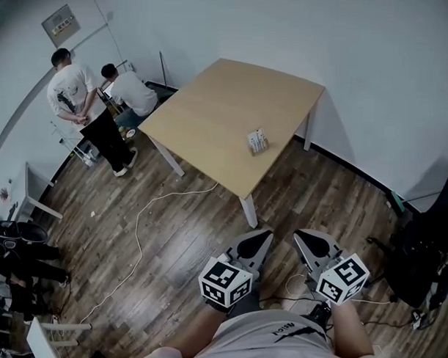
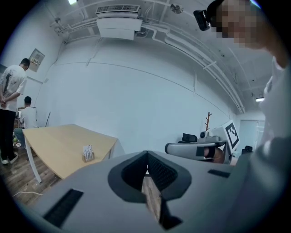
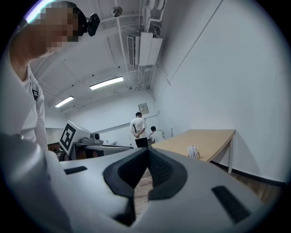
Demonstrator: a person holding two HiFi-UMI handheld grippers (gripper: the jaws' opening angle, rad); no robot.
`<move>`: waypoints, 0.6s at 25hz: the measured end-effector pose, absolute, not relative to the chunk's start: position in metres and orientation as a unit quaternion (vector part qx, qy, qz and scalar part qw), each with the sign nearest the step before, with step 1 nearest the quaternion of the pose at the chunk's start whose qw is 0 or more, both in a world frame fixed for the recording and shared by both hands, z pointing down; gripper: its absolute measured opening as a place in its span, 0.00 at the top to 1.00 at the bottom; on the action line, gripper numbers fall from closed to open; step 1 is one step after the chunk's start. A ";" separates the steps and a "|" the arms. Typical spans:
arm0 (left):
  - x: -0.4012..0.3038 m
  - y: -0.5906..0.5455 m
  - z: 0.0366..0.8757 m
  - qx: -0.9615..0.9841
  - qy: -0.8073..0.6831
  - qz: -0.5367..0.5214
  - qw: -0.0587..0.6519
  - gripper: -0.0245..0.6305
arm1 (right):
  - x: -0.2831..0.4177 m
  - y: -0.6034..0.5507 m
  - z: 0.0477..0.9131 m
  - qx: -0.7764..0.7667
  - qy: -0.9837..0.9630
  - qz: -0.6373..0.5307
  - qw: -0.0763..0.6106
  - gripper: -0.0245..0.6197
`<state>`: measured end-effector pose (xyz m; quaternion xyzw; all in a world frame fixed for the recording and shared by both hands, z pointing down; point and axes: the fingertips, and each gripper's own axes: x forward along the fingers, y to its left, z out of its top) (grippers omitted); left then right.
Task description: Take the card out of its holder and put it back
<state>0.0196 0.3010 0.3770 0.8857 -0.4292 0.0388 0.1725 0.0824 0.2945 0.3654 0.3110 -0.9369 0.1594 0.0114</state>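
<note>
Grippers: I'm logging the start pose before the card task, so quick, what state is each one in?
Left gripper: closed, holding nothing.
Right gripper: closed, holding nothing.

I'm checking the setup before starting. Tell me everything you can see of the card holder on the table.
The card holder is a small, brownish, wood-looking base with white cards standing upright in it. It sits on the light wooden table, close to one edge. Only the table touches it.
</note>
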 end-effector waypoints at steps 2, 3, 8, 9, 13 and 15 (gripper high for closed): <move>0.008 0.273 0.380 0.888 -0.426 0.046 0.166 0.94 | 0.070 0.267 0.367 0.314 -0.936 0.159 0.010 0.94; 0.001 0.258 0.382 0.889 -0.424 0.050 0.164 0.94 | 0.063 0.253 0.367 0.315 -0.936 0.160 0.011 0.94; -0.034 0.182 0.391 0.895 -0.409 0.072 0.162 0.94 | 0.025 0.180 0.371 0.327 -0.930 0.169 0.015 0.94; -0.040 0.168 0.392 0.897 -0.404 0.076 0.162 0.94 | 0.018 0.167 0.371 0.331 -0.928 0.170 0.015 0.94; -0.058 0.118 0.393 0.908 -0.381 0.089 0.153 0.94 | -0.004 0.120 0.366 0.348 -0.922 0.170 0.008 0.94; -0.066 0.093 0.394 0.912 -0.371 0.098 0.147 0.94 | -0.012 0.100 0.362 0.354 -0.920 0.167 0.005 0.94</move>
